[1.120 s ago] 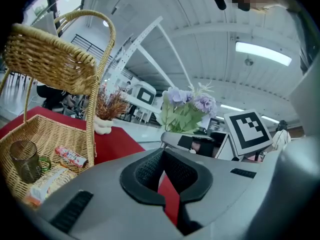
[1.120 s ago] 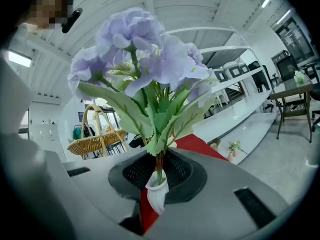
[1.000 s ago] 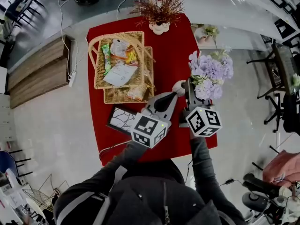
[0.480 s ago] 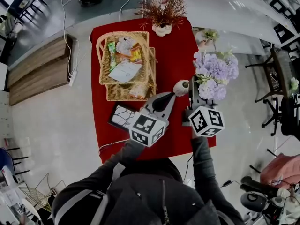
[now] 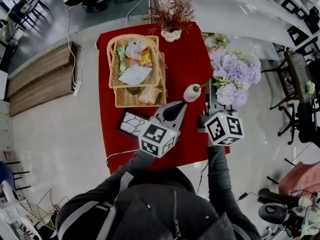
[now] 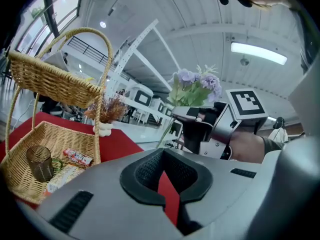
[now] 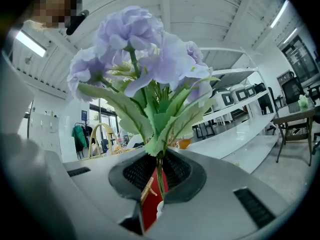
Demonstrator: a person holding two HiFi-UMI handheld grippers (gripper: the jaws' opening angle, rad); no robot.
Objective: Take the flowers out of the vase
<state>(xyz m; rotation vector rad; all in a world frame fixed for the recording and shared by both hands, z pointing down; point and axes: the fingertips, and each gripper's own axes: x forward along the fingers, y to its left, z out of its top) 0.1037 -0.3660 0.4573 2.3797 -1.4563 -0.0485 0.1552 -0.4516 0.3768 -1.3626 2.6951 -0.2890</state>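
A bunch of pale purple flowers (image 5: 235,76) (image 7: 145,59) (image 6: 195,86) with green leaves is held by its stem in my right gripper (image 5: 212,93) (image 7: 157,176), which is shut on it to the right of the small white vase (image 5: 191,92). The vase mouth (image 7: 159,210) shows just below the stem. Whether the stem's end is clear of the vase is hidden. My left gripper (image 5: 182,104) (image 6: 165,176) points at the vase from the near side. Its jaws stand almost together, with only a sliver of red table between them.
Two stacked wicker baskets (image 5: 134,61) with snack packets fill the left of the red table (image 5: 185,54). A dried plant in a white pot (image 5: 171,16) stands at the far edge. A dark framed picture (image 5: 131,124) lies near the left gripper. Grey floor surrounds the table.
My right gripper has risen with the flowers, which now sit further right and further from the vase. The left gripper has hardly moved.
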